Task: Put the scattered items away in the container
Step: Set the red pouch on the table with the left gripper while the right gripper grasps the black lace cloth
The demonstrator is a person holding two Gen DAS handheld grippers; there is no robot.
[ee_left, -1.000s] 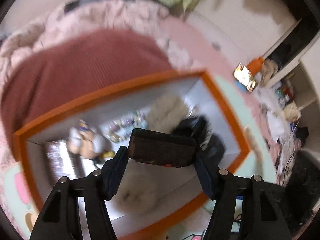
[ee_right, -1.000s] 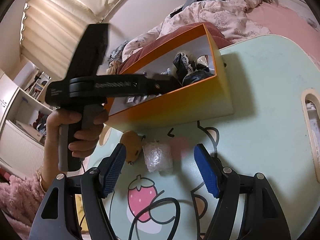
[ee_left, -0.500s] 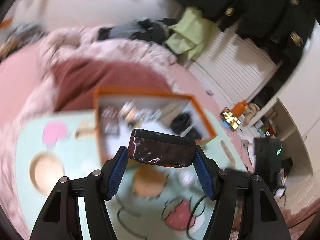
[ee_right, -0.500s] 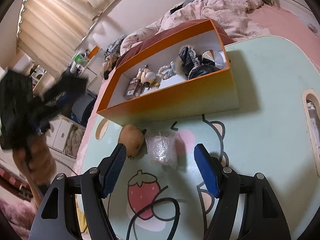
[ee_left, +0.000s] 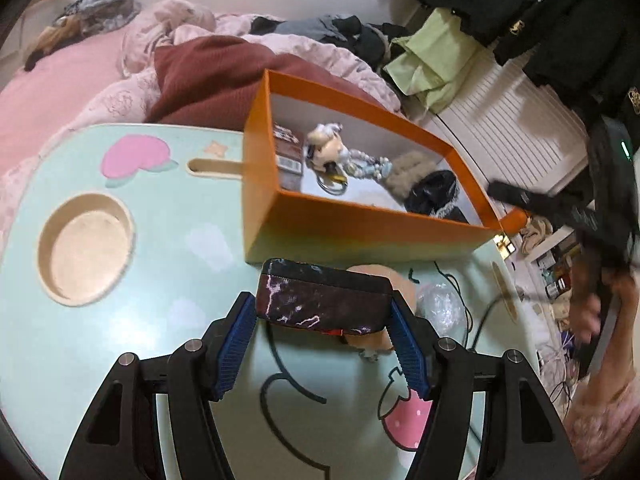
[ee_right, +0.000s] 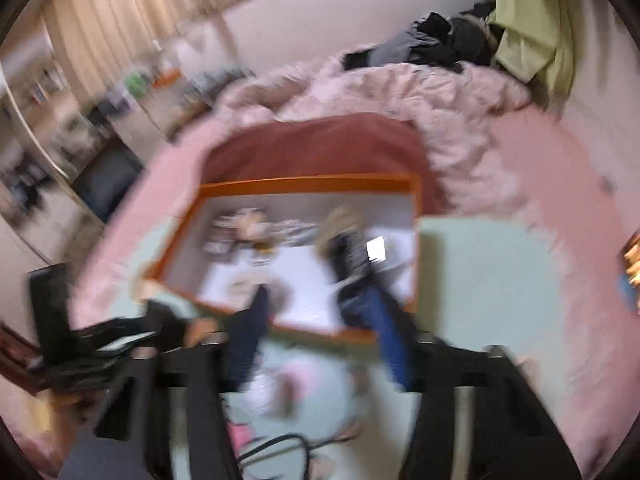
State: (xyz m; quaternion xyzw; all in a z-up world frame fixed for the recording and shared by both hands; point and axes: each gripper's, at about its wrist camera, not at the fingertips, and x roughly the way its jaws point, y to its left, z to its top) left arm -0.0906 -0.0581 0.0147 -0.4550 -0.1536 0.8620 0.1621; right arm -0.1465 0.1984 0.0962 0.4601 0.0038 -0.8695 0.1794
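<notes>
My left gripper [ee_left: 322, 306] is shut on a dark marbled case [ee_left: 328, 292] and holds it just above the mint table [ee_left: 160, 272], in front of the orange box [ee_left: 360, 228]. Behind the case lie a tan plush toy [ee_left: 372, 274] and a clear plastic wrap [ee_left: 440, 306]. The right wrist view is heavily blurred. There my right gripper [ee_right: 320, 320] hangs over the near rim of the orange box [ee_right: 304, 184] with its jaws closing, and I make out nothing between them. A hand [ee_left: 592, 312] carries it at the right.
Inside the box lie a doll keychain [ee_left: 326, 148], a maroon packet [ee_left: 288, 152], a fur piece [ee_left: 412, 168] and a black item [ee_left: 432, 196]. The table has a round cup recess [ee_left: 86, 250] at left. A black cable [ee_left: 480, 320] runs by the wrap. Bedding lies behind.
My left gripper has drawn back with the case from over the box to the table in front of it. My right gripper has risen toward the box and its jaws have narrowed.
</notes>
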